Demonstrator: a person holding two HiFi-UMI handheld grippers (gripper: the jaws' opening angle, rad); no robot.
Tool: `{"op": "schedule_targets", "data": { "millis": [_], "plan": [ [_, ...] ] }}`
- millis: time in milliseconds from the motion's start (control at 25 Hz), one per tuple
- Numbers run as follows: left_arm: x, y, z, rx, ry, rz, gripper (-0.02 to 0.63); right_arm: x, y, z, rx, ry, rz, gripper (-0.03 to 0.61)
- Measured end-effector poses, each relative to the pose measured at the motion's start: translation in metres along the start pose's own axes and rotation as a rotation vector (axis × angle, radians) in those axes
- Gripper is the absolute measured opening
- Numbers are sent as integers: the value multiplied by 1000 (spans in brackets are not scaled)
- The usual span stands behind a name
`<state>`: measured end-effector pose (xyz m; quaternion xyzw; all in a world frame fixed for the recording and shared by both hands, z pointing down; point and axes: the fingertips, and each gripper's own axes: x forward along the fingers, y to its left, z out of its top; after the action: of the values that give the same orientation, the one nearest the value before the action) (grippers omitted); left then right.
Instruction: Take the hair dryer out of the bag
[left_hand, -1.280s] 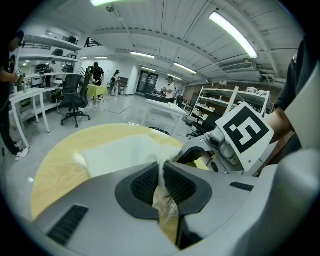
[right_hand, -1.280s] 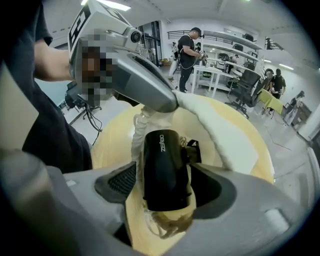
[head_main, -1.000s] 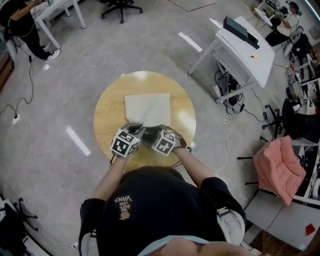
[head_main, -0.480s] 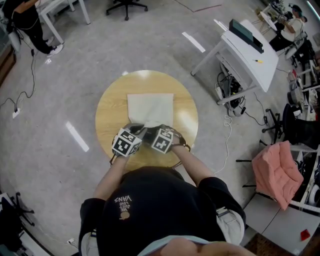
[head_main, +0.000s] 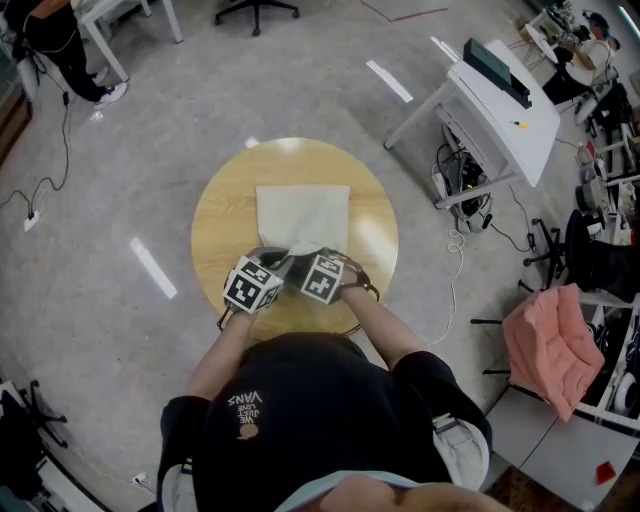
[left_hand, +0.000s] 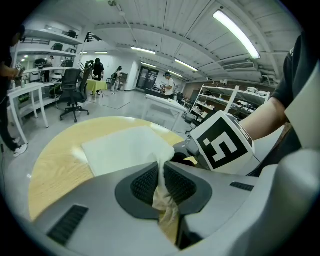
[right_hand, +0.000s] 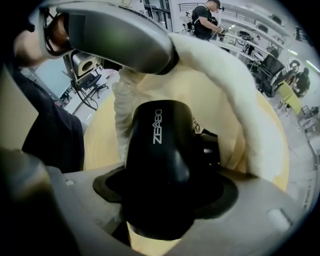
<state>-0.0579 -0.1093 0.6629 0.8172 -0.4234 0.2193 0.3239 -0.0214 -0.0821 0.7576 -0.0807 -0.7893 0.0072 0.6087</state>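
At the near edge of the round table (head_main: 215, 225), the left gripper (left_hand: 161, 184) pinches the rim of the bag (left_hand: 125, 147) to keep its mouth open, while the right gripper (right_hand: 167, 200) is closed around the hair dryer (right_hand: 155, 145), which lies just inside the bag.

Left forearm (head_main: 225, 345) and right forearm (head_main: 385, 335) reach out from the torso and converge, grippers side by side, nearly touching. Left gripper (left_hand: 161, 181): jaws almost together, pinching bag (left_hand: 125, 150) fabric. Right gripper (right_hand: 160, 200): angled steeply down, jaws clamped on the black hair dryer (right_hand: 157, 150).
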Motion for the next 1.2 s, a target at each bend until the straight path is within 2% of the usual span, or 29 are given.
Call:
{"op": "schedule_targets", "data": {
  "millis": [640, 960, 1200],
  "plan": [
    [2, 3, -7, 46, 49, -15, 38, -1, 1, -2, -9, 13, -9, 353],
    [-1, 1, -9, 114, 79, -9, 37, -19, 15, 1, -15, -40, 78, 351],
    [-2, 8, -13, 133, 94, 0, 37, -28, 33, 6, 6, -66, 136, 351]
  ]
}}
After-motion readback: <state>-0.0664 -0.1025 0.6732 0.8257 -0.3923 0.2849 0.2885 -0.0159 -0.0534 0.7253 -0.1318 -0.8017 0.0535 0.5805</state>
